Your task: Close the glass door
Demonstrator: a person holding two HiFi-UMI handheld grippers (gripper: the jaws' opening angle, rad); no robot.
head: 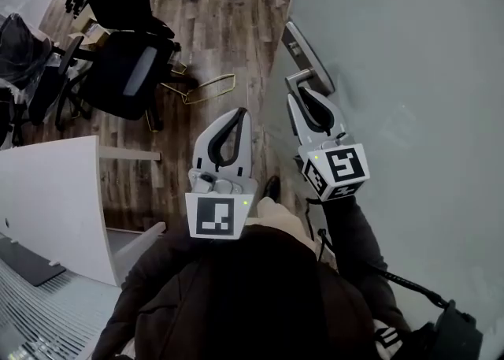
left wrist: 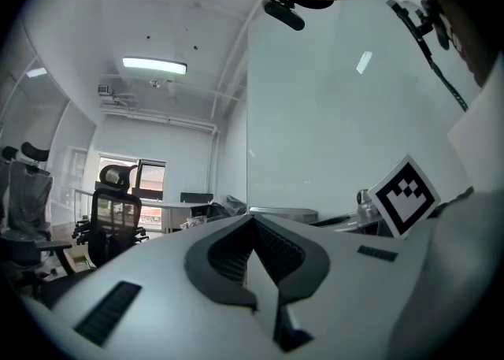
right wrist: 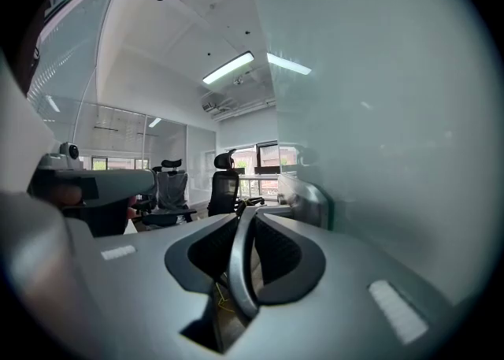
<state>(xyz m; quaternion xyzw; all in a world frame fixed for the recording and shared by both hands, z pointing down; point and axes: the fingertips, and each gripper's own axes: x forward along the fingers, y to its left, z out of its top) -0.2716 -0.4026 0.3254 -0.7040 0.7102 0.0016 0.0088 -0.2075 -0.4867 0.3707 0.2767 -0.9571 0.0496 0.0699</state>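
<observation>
The frosted glass door (head: 409,114) fills the right side of the head view. Its metal handle (head: 299,50) sits on the door's edge, with a lever (head: 297,79) sticking out. My right gripper (head: 302,97) is shut on that lever. In the right gripper view the curved lever (right wrist: 239,268) runs between the pads, with the handle plate (right wrist: 309,198) just beyond. My left gripper (head: 239,116) hangs in the air left of the door, shut with nothing in it. In the left gripper view the left gripper (left wrist: 252,217) points along the door (left wrist: 331,130).
Black office chairs (head: 126,67) stand on the wood floor at upper left. A yellow wire frame (head: 206,87) lies on the floor ahead. A white desk (head: 55,201) is at lower left. The person's shoe (head: 271,187) shows between the grippers.
</observation>
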